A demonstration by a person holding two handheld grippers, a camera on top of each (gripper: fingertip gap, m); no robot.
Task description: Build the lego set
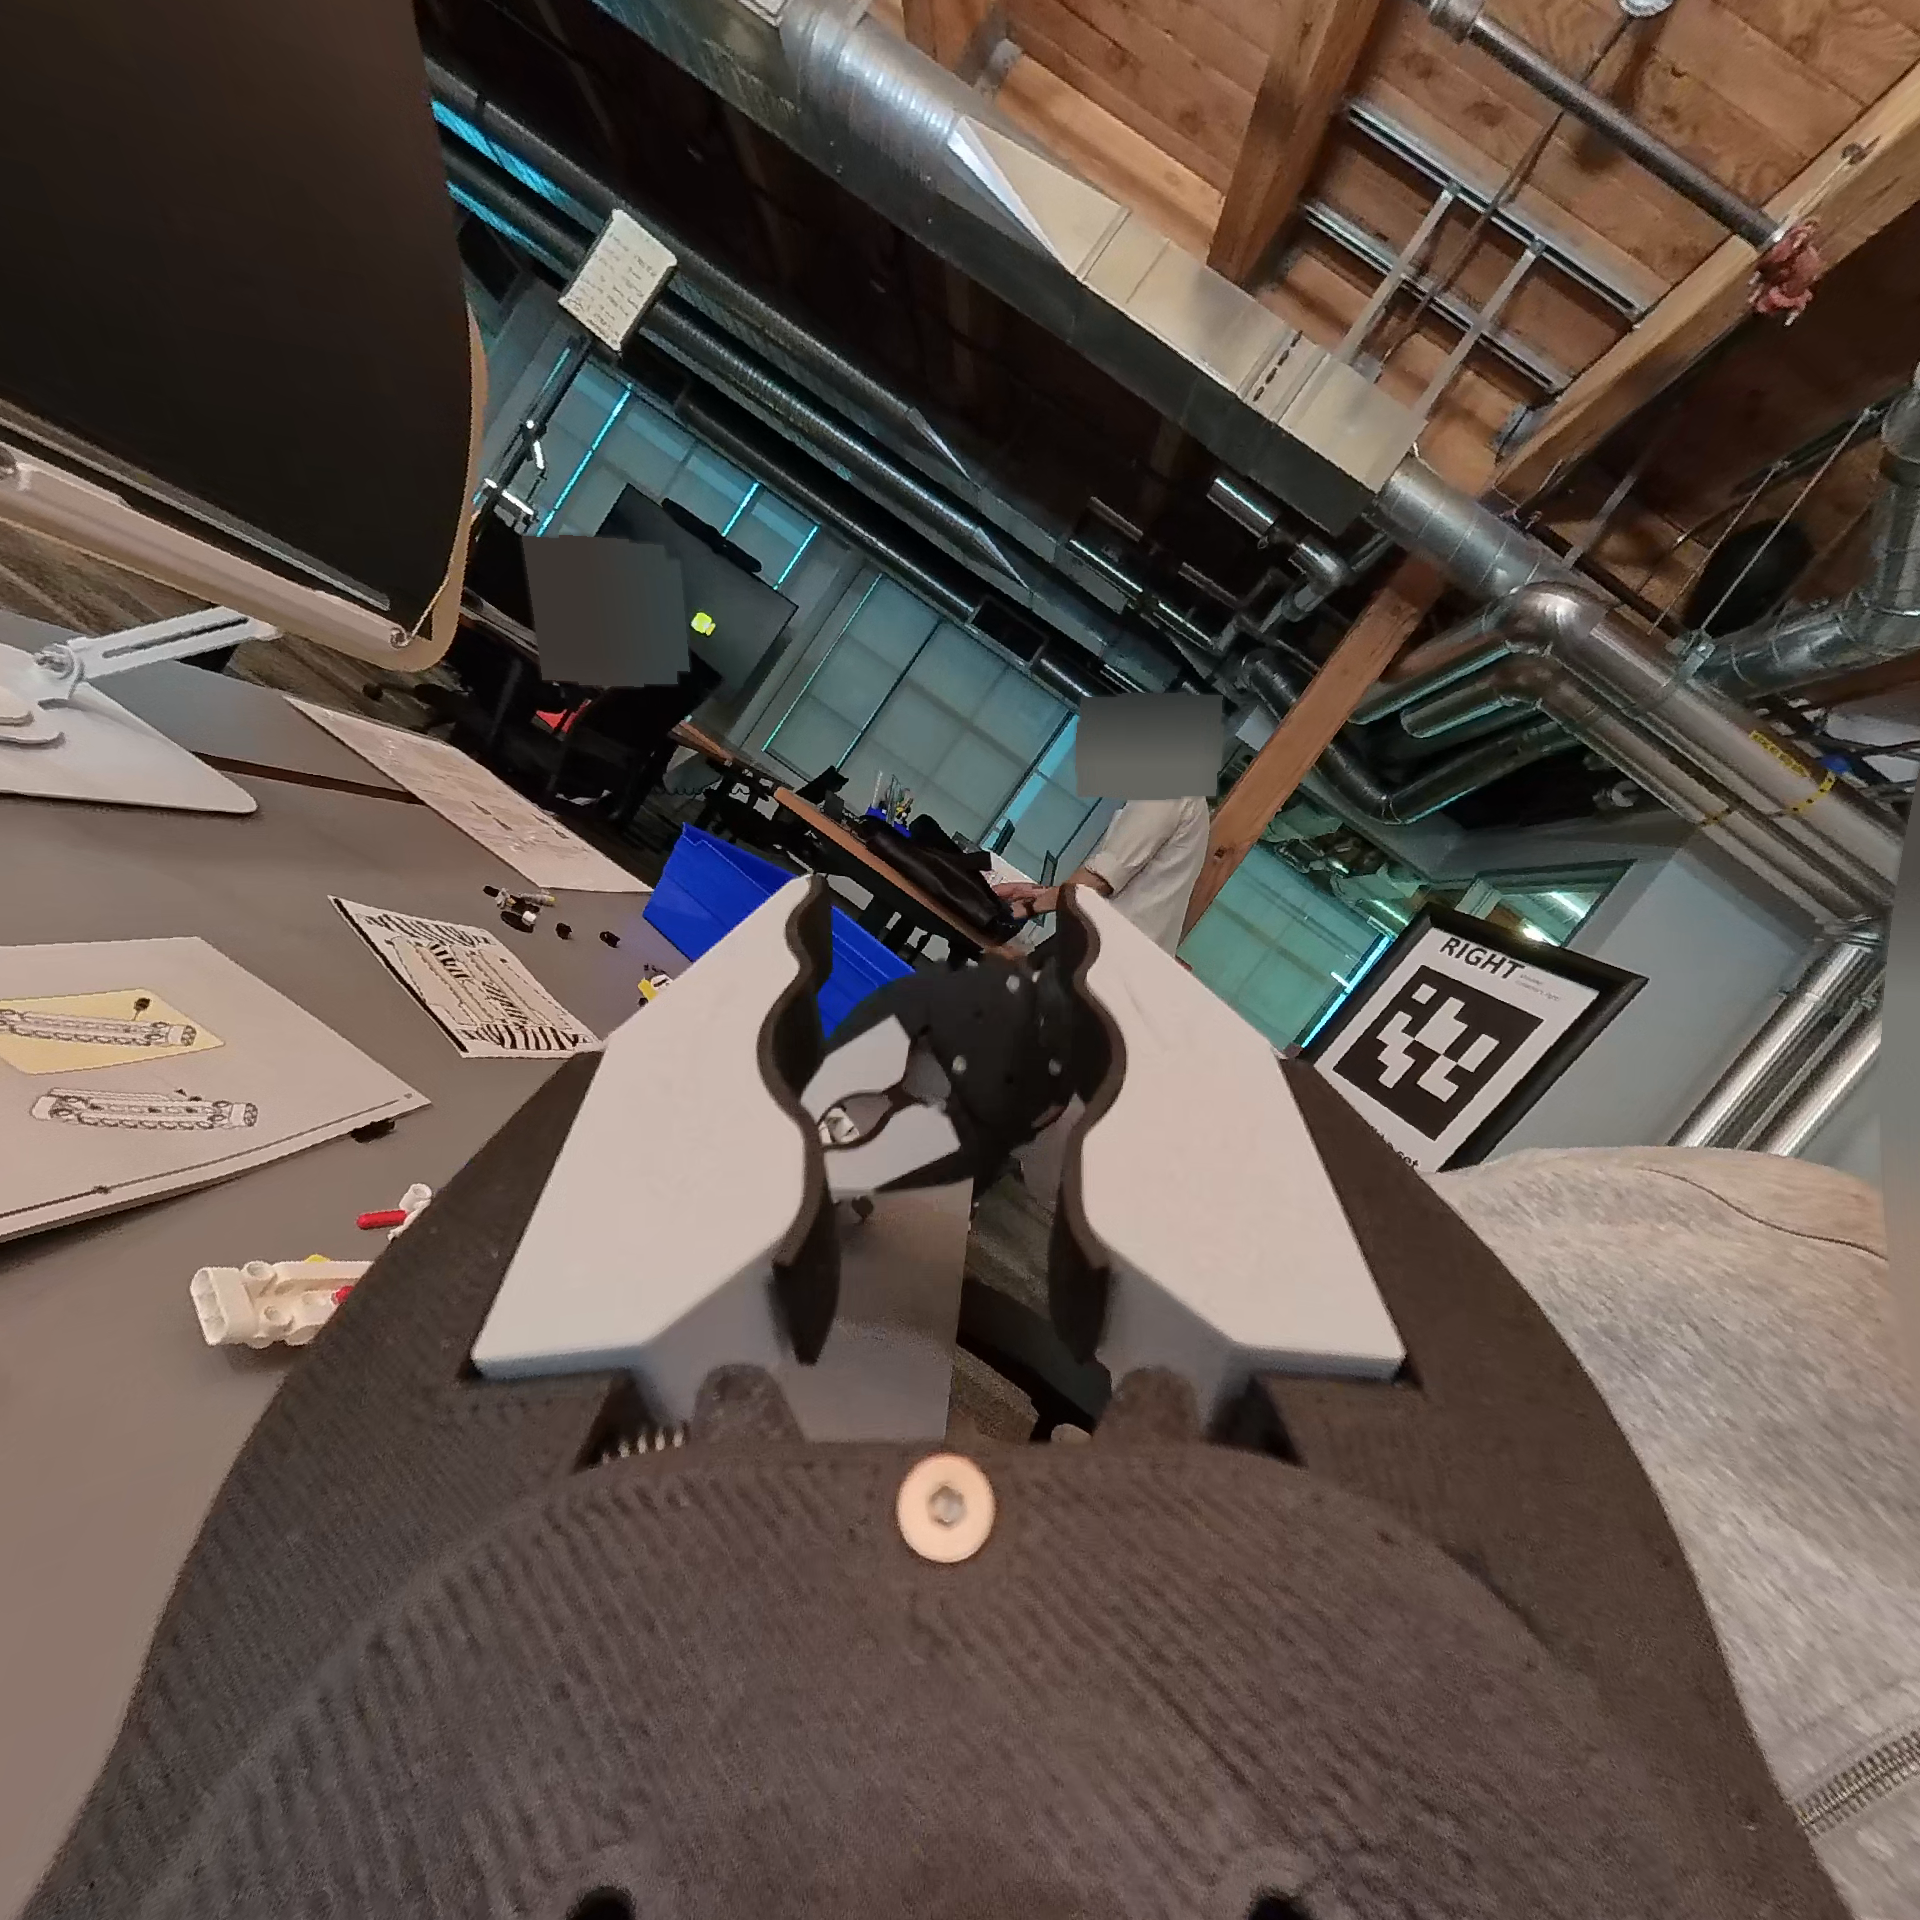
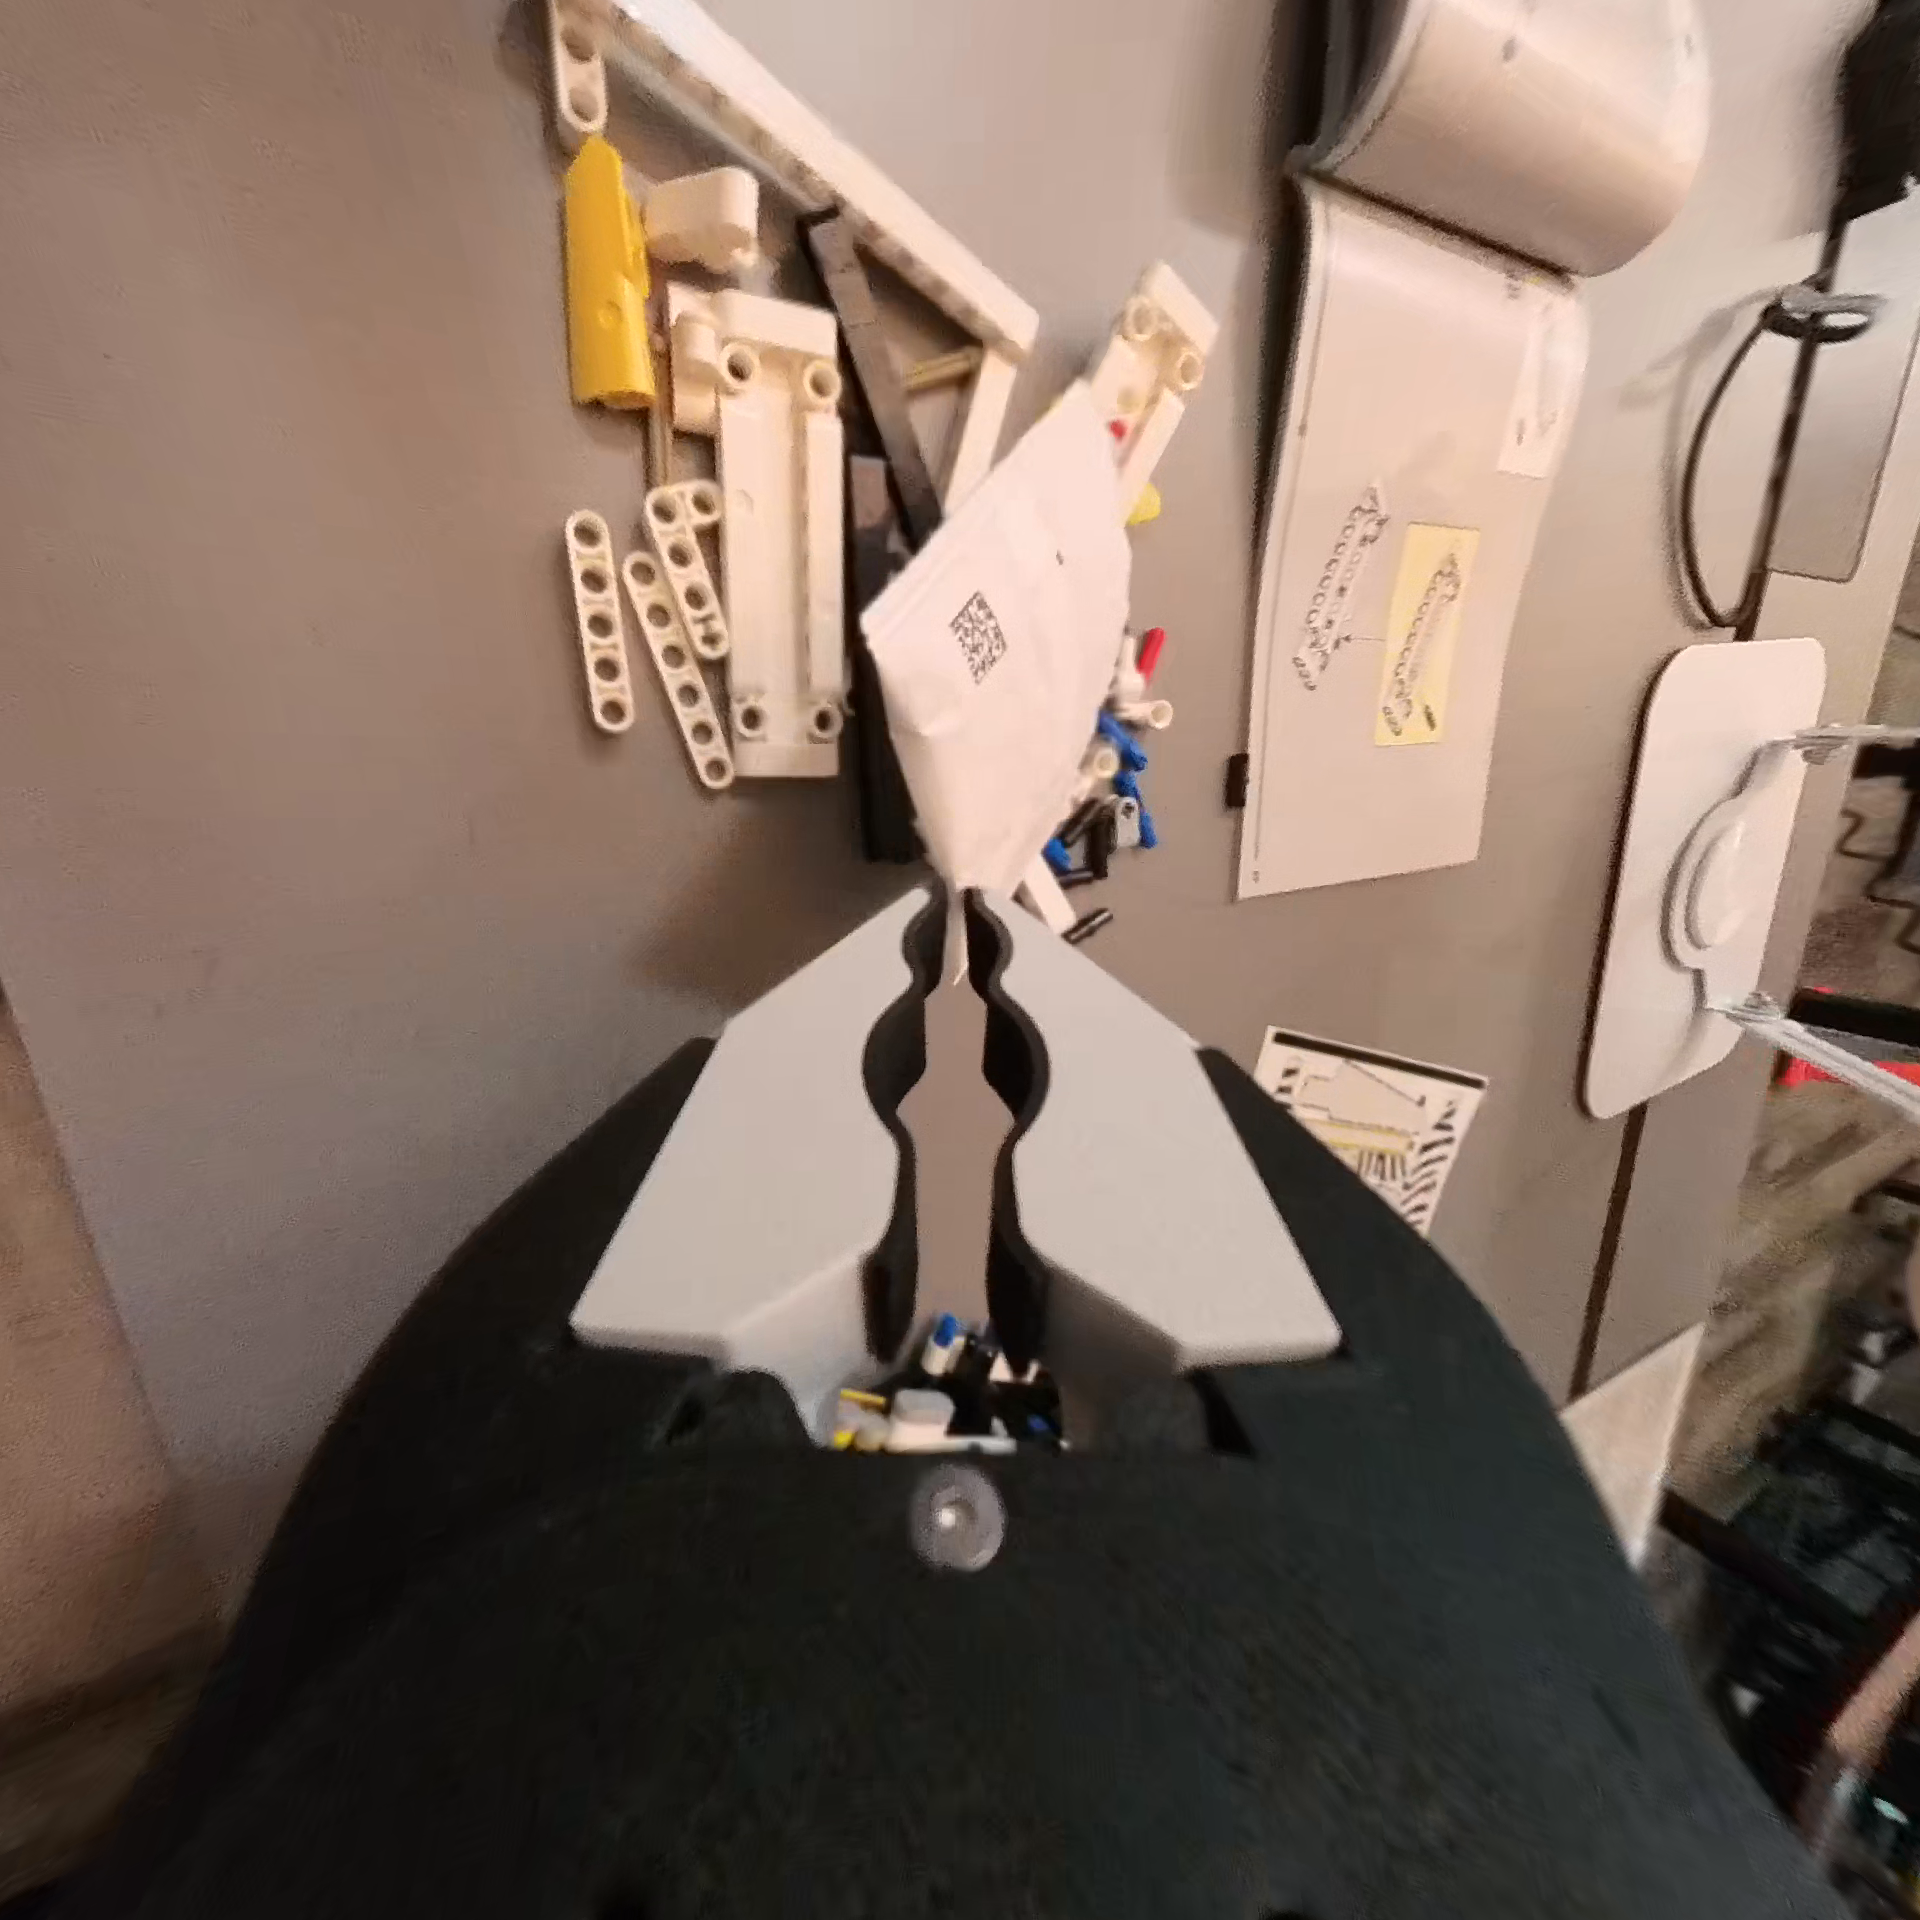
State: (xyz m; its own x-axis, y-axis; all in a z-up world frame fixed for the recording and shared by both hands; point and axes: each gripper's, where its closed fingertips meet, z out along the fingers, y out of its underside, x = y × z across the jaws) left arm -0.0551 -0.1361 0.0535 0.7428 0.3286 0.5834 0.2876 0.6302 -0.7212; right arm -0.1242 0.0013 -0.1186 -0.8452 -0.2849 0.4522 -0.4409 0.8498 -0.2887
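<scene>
The right claw pinches a white paper bag with a printed square code by its corner, above lego pieces on the grey tabletop. Beyond, an instruction booklet lies open. The left claw is parted, empty, raised off the tabletop's edge.

My grey fingers are showing black wavy pads; the bag is showing white with a black square code, the panel yellow, the table grey.
</scene>
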